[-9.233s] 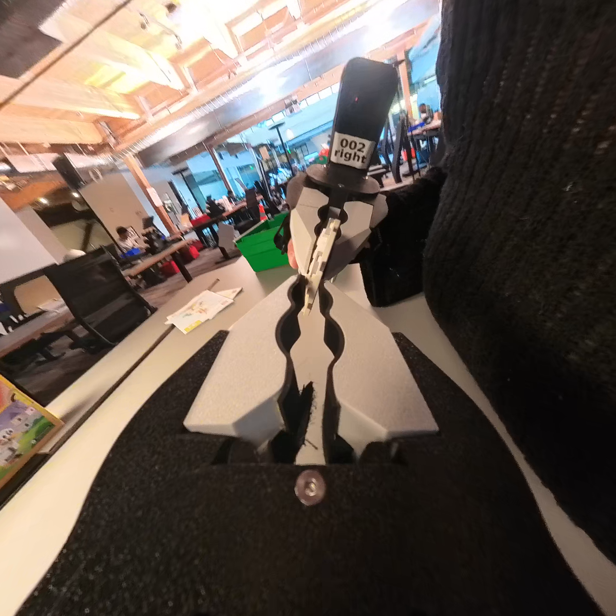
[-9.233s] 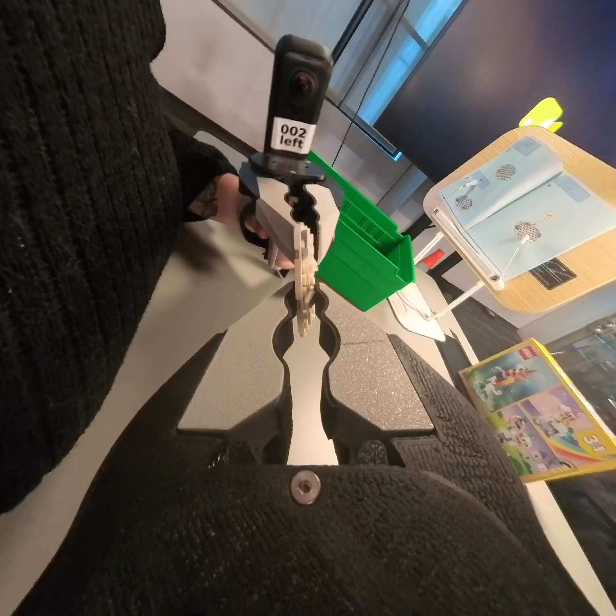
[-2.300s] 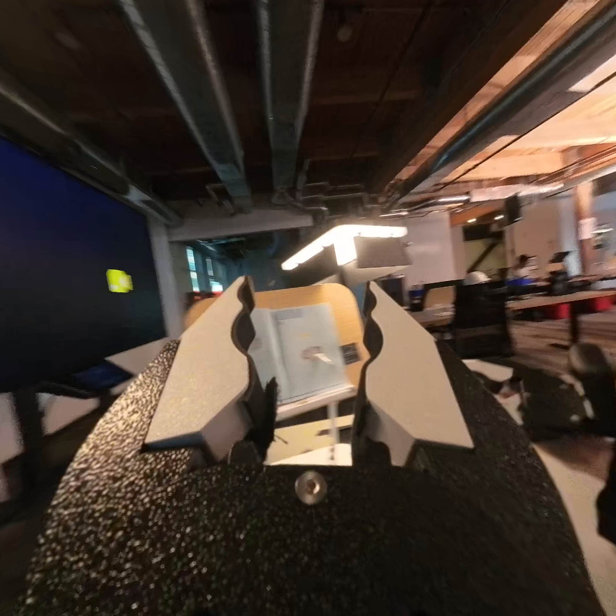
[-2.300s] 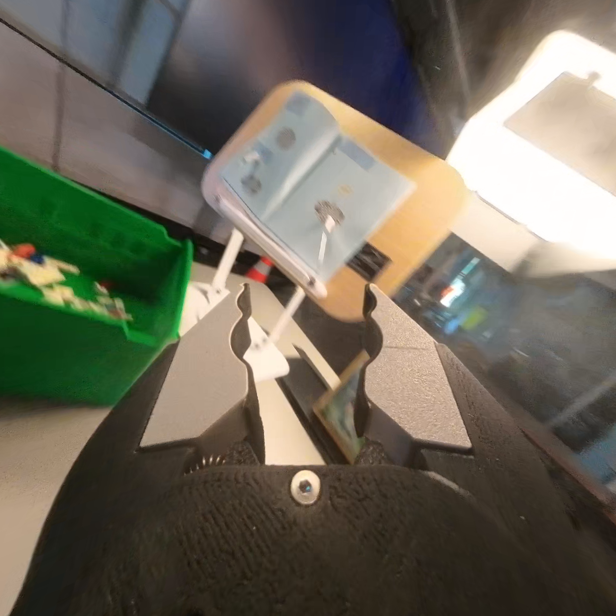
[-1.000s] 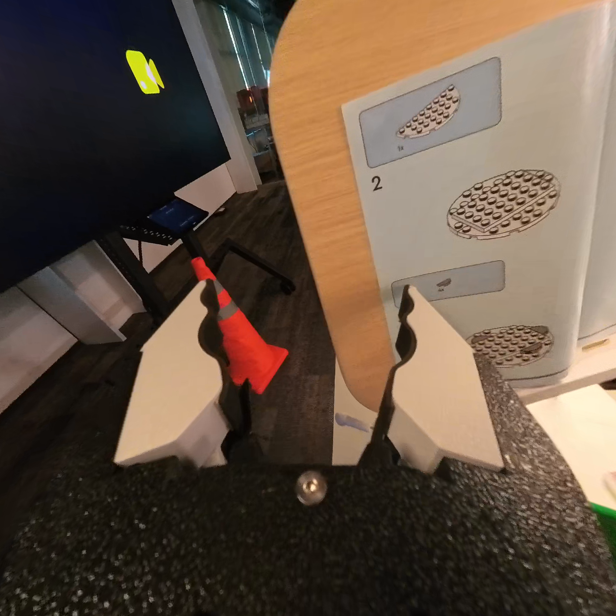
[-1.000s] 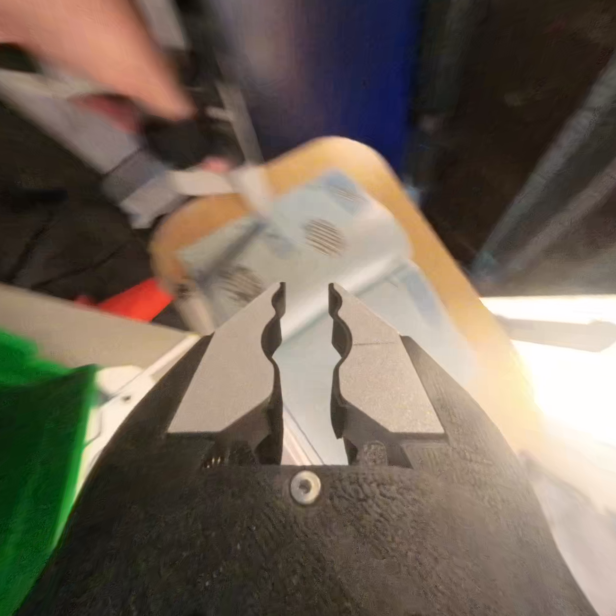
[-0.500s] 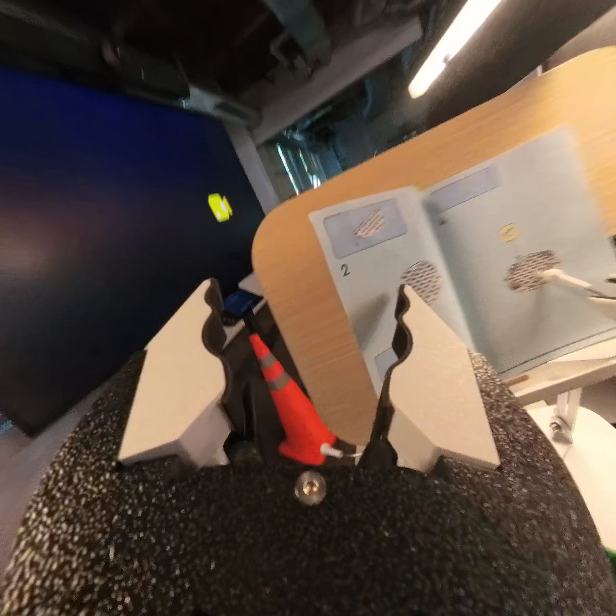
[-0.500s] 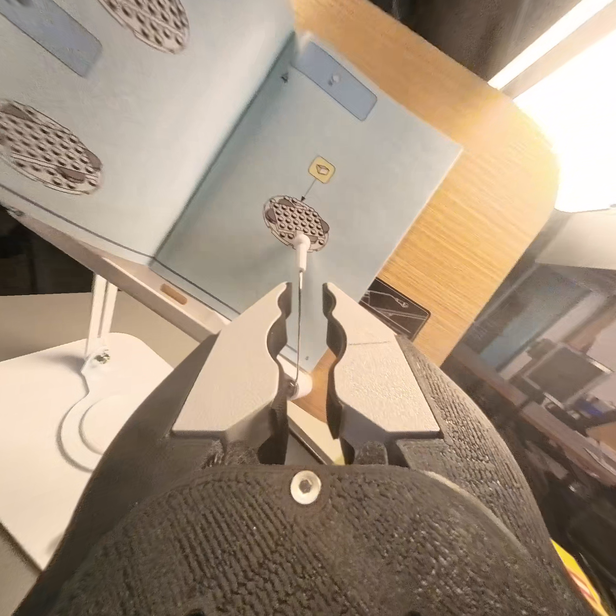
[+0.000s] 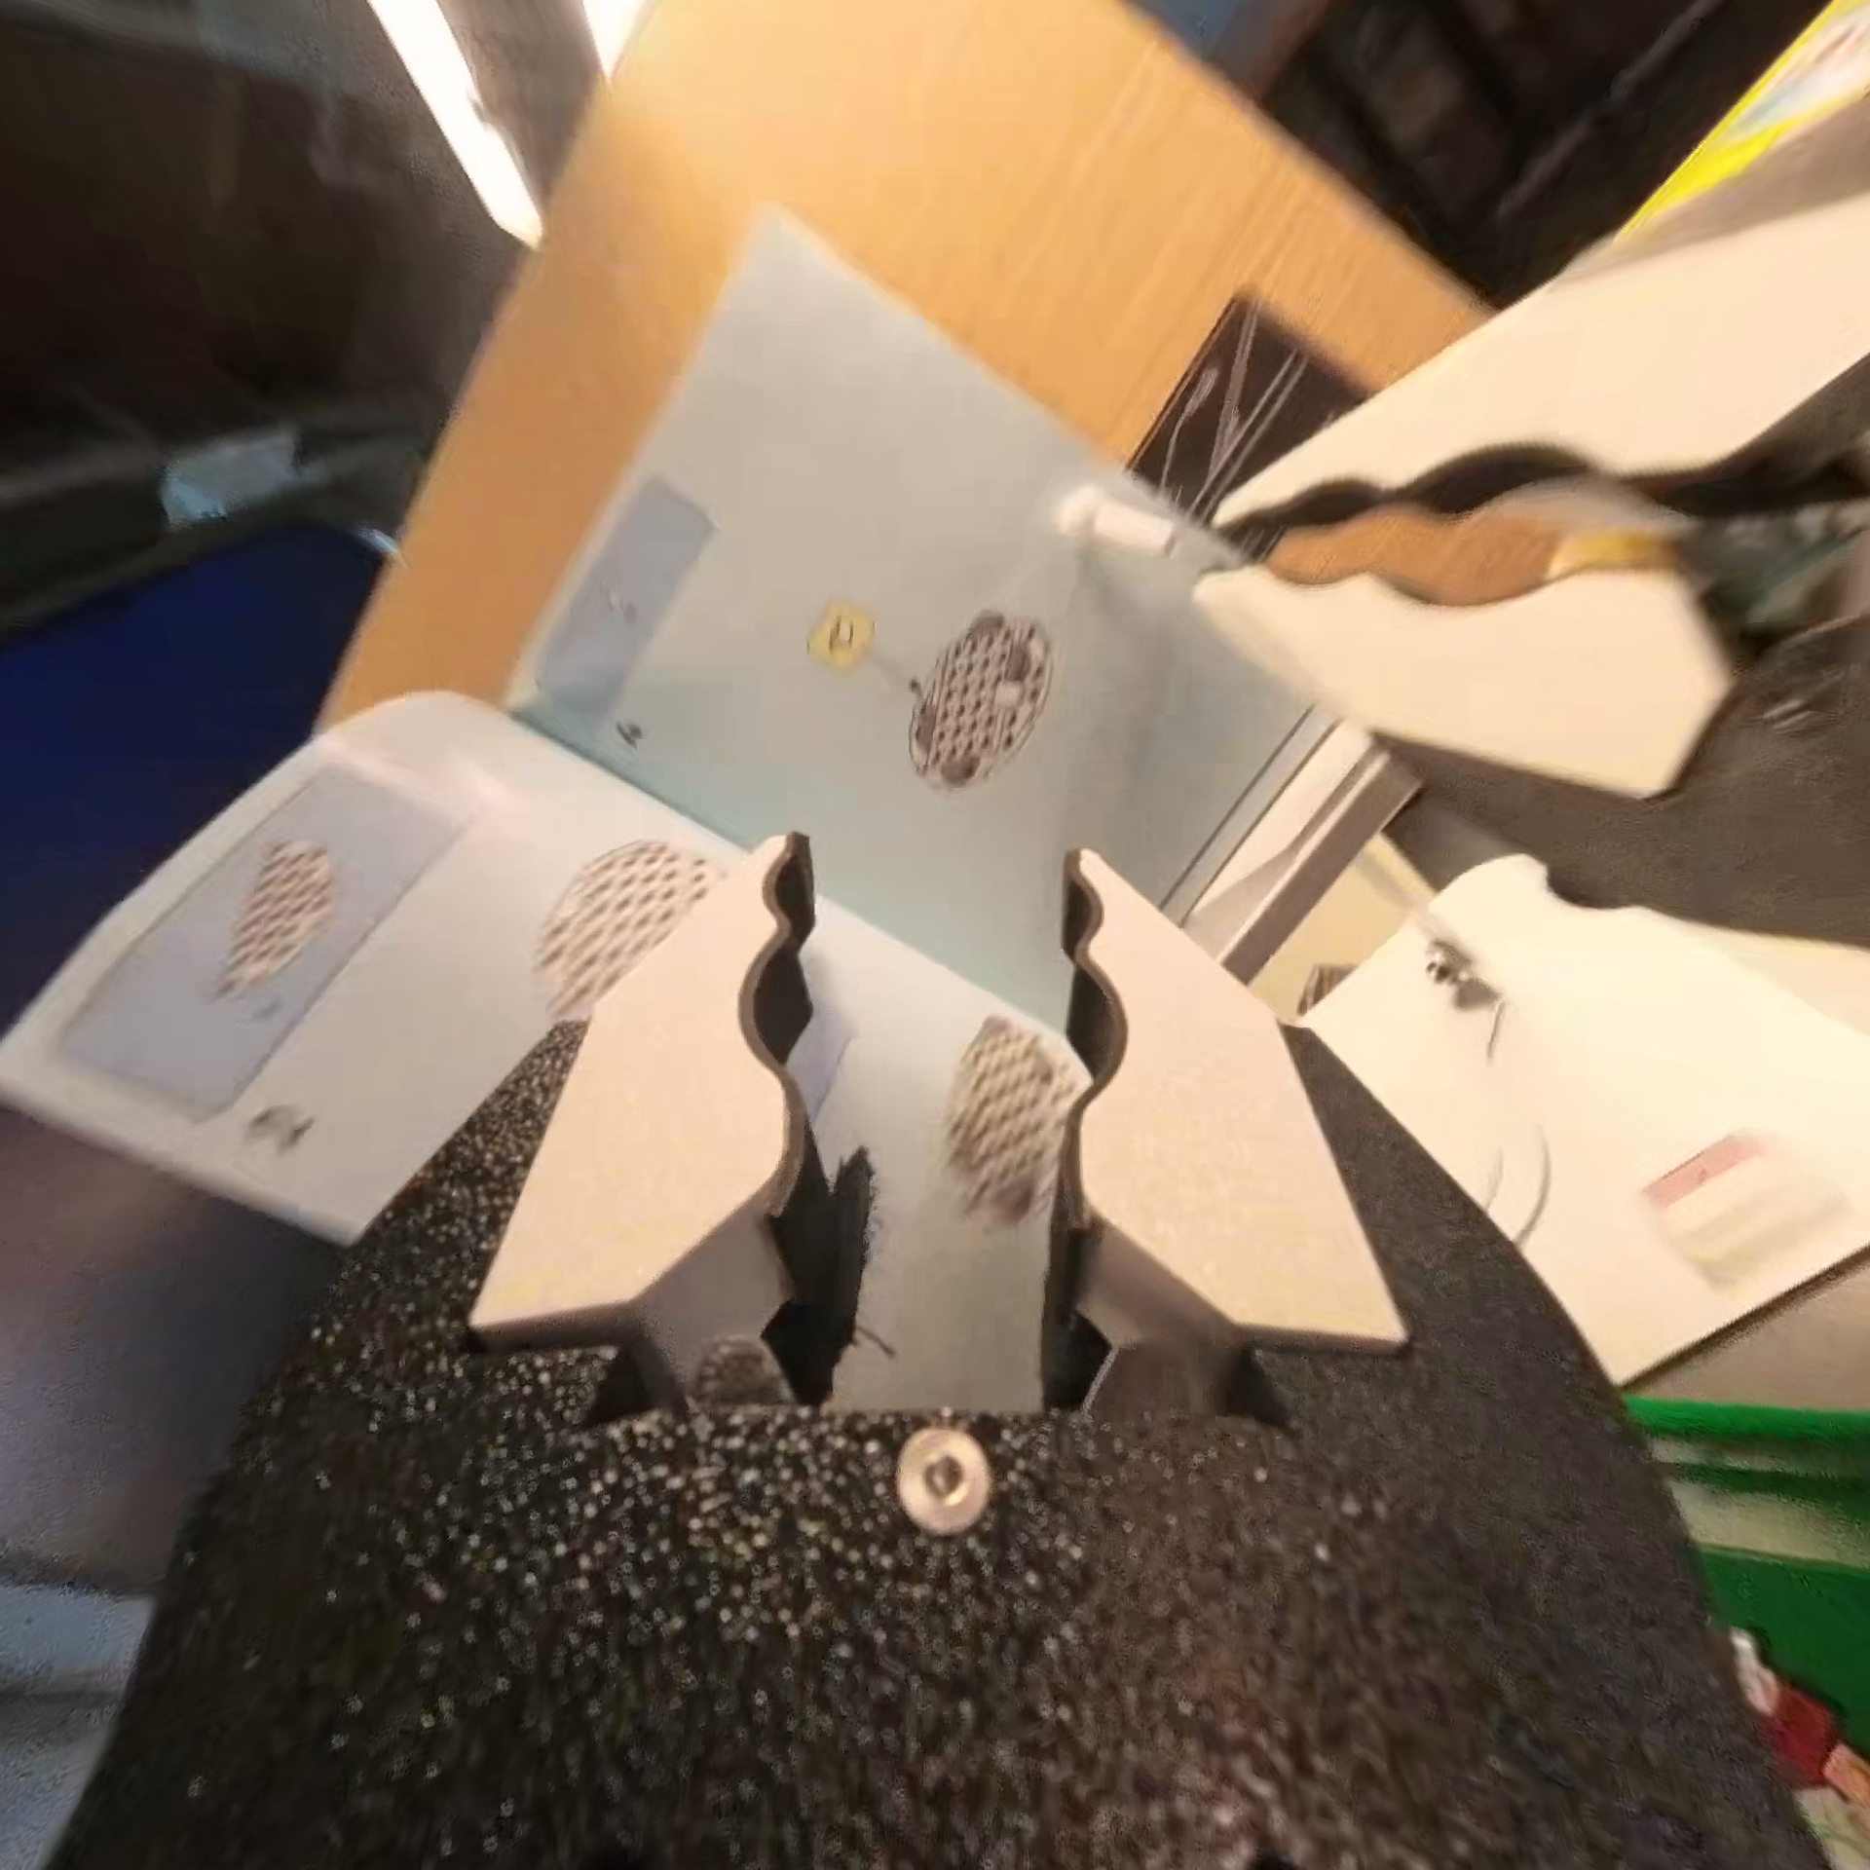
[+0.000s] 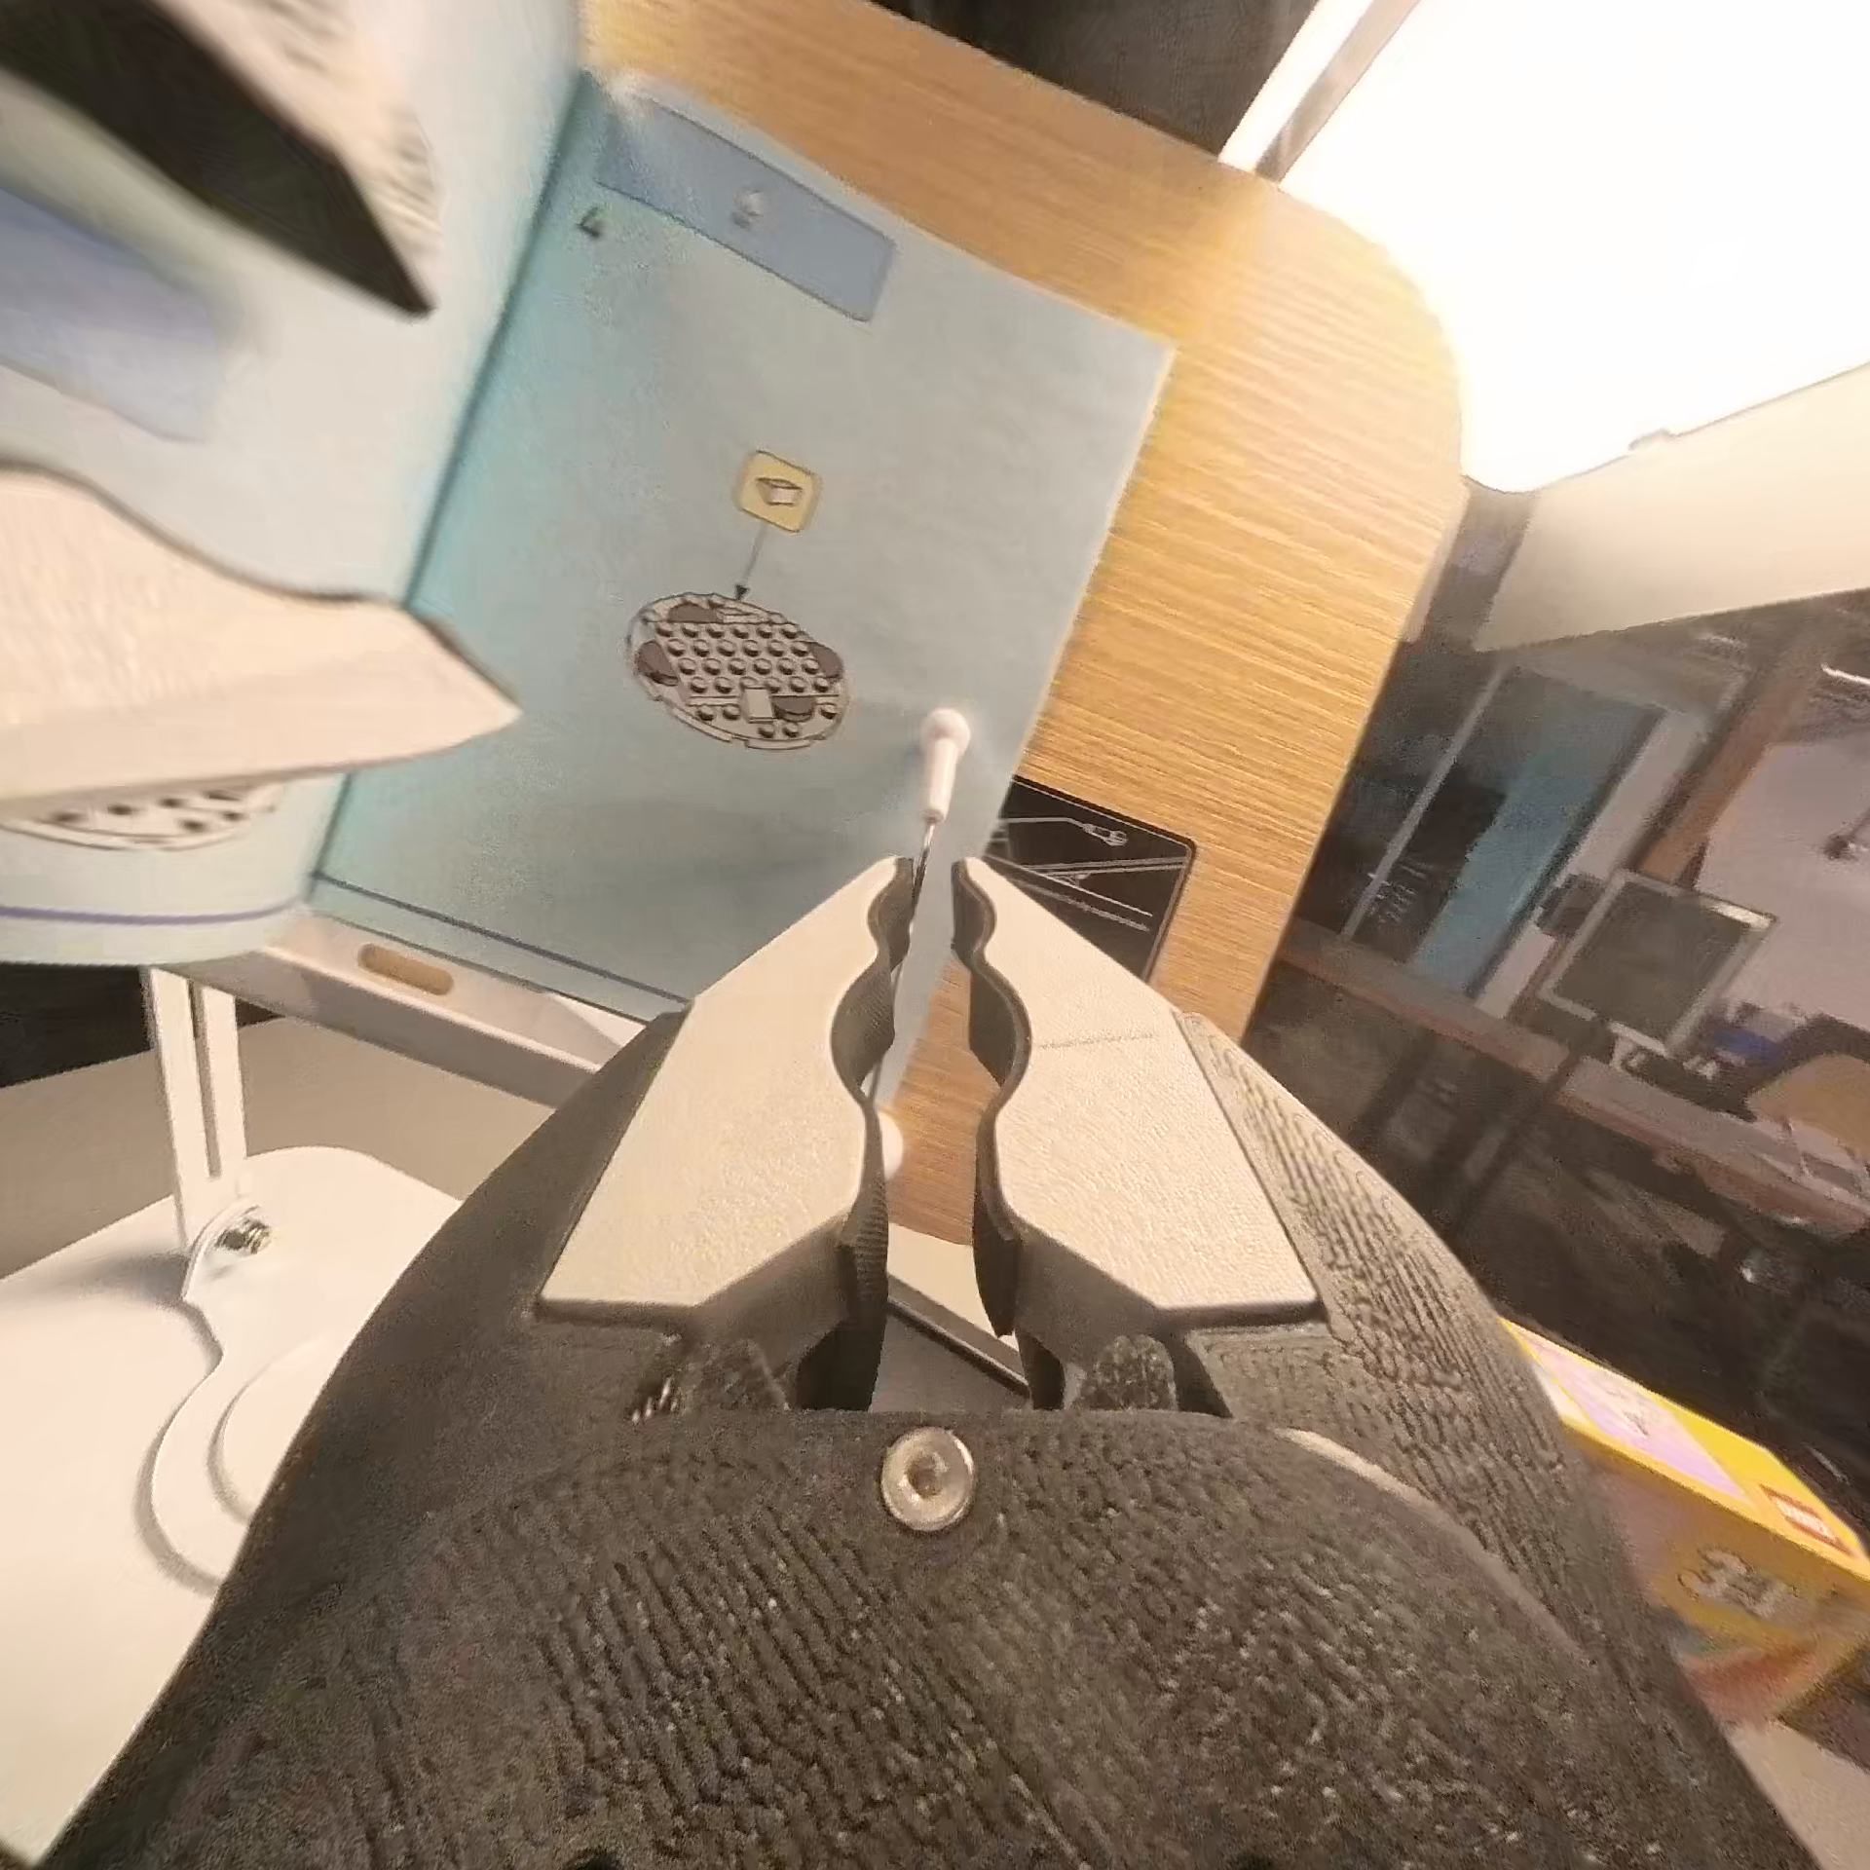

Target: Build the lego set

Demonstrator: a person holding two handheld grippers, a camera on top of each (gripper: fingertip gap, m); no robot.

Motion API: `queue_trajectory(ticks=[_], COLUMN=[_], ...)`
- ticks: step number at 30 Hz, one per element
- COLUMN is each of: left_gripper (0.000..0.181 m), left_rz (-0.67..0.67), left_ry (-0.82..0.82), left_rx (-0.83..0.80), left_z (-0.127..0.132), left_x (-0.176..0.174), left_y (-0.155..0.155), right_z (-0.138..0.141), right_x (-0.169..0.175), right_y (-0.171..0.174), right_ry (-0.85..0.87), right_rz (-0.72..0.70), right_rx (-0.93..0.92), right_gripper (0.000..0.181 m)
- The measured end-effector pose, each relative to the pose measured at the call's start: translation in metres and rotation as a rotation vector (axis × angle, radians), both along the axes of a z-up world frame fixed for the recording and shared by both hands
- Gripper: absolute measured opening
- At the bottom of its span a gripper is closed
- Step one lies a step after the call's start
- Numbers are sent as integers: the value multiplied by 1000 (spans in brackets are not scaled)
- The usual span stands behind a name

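The light-blue instruction booklet (image 10: 769,486) stands open on a wooden book stand (image 10: 1245,567); it also shows in the left wrist view (image 9: 810,567). My right gripper (image 10: 926,870) has its jaws almost together around the stand's thin page-holder wire (image 10: 923,840), whose white tip (image 10: 946,744) rests on the right page. In the left wrist view this right gripper (image 9: 1214,551) comes in from the upper right. My left gripper (image 9: 936,880) is open and empty, close in front of the booklet's lower edge. Its finger (image 10: 202,688) fills the upper left of the right wrist view, blurred. No Lego piece is held.
The stand's white base (image 10: 111,1356) sits on the grey table, also in the left wrist view (image 9: 1579,1032). A green bin (image 9: 1811,1508) is at the lower right there. A yellow Lego box (image 10: 1700,1518) lies to the right. Across from one pair of fingers to the other is roughly 9 cm.
My right gripper has closed in on the page-holder wire, and the wire's tip has swung right, off the round plate drawing. My left gripper has swung toward the booklet and narrowed a little.
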State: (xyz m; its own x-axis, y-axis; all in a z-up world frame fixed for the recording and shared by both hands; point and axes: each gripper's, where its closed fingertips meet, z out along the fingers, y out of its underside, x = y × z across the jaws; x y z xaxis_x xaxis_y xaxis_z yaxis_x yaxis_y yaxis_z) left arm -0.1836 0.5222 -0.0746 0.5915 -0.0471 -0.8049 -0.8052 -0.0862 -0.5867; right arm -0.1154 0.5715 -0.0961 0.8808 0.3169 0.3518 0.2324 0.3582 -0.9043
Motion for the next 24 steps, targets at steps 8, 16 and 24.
queue_trajectory(ticks=[8, 16, 24], left_gripper=[44, 46, 37], left_rz=[84, 31, 39], left_ry=[-119, -383, -497], left_rx=[-94, -103, -75], left_z=[-30, -38, -37], left_x=[-34, -33, -44], left_y=[15, 16, 24], right_z=[-17, -15, -16], right_x=[40, 57, -5], right_y=[7, -10, -48], right_ry=[86, 232, 233], right_rz=[-68, -22, 419], right_rx=[-76, 19, 62], right_gripper=[7, 26, 53])
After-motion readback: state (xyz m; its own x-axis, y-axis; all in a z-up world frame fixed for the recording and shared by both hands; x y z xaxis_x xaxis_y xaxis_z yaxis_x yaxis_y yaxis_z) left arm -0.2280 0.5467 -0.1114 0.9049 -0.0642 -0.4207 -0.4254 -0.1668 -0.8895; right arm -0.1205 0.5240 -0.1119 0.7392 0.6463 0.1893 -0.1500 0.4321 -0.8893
